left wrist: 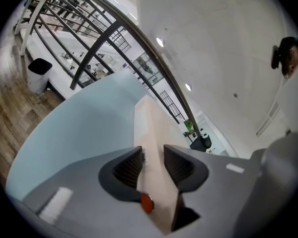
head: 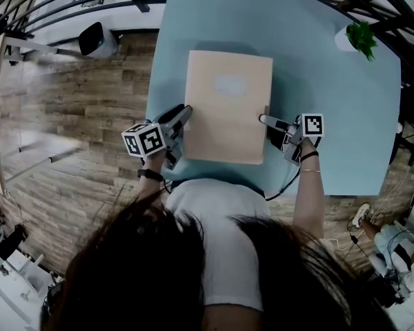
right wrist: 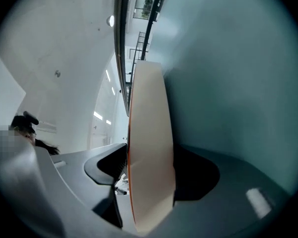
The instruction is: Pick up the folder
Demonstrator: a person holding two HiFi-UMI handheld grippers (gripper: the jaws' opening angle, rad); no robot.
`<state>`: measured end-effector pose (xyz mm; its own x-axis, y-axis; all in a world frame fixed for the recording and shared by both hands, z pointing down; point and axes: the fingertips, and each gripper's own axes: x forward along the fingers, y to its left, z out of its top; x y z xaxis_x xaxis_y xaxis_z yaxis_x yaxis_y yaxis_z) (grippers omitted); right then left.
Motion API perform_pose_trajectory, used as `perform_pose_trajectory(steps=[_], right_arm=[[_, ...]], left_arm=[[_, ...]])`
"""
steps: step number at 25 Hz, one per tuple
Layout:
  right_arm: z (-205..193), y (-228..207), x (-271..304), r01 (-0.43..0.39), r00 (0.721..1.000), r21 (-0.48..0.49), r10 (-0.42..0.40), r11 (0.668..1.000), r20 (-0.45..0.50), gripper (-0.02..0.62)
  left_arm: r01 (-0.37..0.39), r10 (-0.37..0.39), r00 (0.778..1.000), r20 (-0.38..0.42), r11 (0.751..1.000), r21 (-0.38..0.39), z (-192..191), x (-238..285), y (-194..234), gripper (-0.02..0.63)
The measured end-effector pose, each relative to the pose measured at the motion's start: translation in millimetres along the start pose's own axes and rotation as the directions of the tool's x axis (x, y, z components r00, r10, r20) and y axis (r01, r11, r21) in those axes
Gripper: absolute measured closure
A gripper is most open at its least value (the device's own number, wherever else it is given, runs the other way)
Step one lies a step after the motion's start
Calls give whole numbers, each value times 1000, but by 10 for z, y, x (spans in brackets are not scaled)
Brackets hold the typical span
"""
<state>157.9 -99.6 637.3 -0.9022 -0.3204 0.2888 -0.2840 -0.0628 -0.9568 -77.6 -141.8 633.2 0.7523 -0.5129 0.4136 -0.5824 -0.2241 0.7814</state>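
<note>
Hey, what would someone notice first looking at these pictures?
A beige folder lies on the blue table near its front edge. The left tool grips its left edge; the right tool has its jaws wide around the right edge. A green plant sits at the far right corner.

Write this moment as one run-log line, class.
Thing: beige cardboard folder on pale blue table | left gripper: fingers shut on left edge | right gripper: fingers open around right edge
</note>
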Motion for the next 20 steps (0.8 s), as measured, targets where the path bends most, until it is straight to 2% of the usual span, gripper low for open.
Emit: perform_pose_trajectory(steps=[3, 6, 12, 16, 20], right_arm=[[-58, 67, 67, -27, 994, 3, 27, 1000, -104, 319], [-78, 88, 82, -40, 989, 0, 40, 999, -146, 319], [-66, 108, 71, -105, 985, 25, 107, 994, -133, 319], [-49, 123, 63, -164, 981, 77, 171, 983, -97, 319], [-44, 168, 78, -200, 973, 56, 205, 978, -103, 319]], left_arm=[[7, -7, 1000, 12, 1000, -12, 31, 5, -8, 416], [12, -12, 1000, 7, 1000, -26, 33, 6, 6, 414], [29, -28, 1000, 13, 998, -49, 21, 5, 20, 414], [38, -37, 999, 9, 998, -56, 13, -22, 18, 413], [34, -33, 999, 8, 998, -60, 26, -17, 42, 413]])
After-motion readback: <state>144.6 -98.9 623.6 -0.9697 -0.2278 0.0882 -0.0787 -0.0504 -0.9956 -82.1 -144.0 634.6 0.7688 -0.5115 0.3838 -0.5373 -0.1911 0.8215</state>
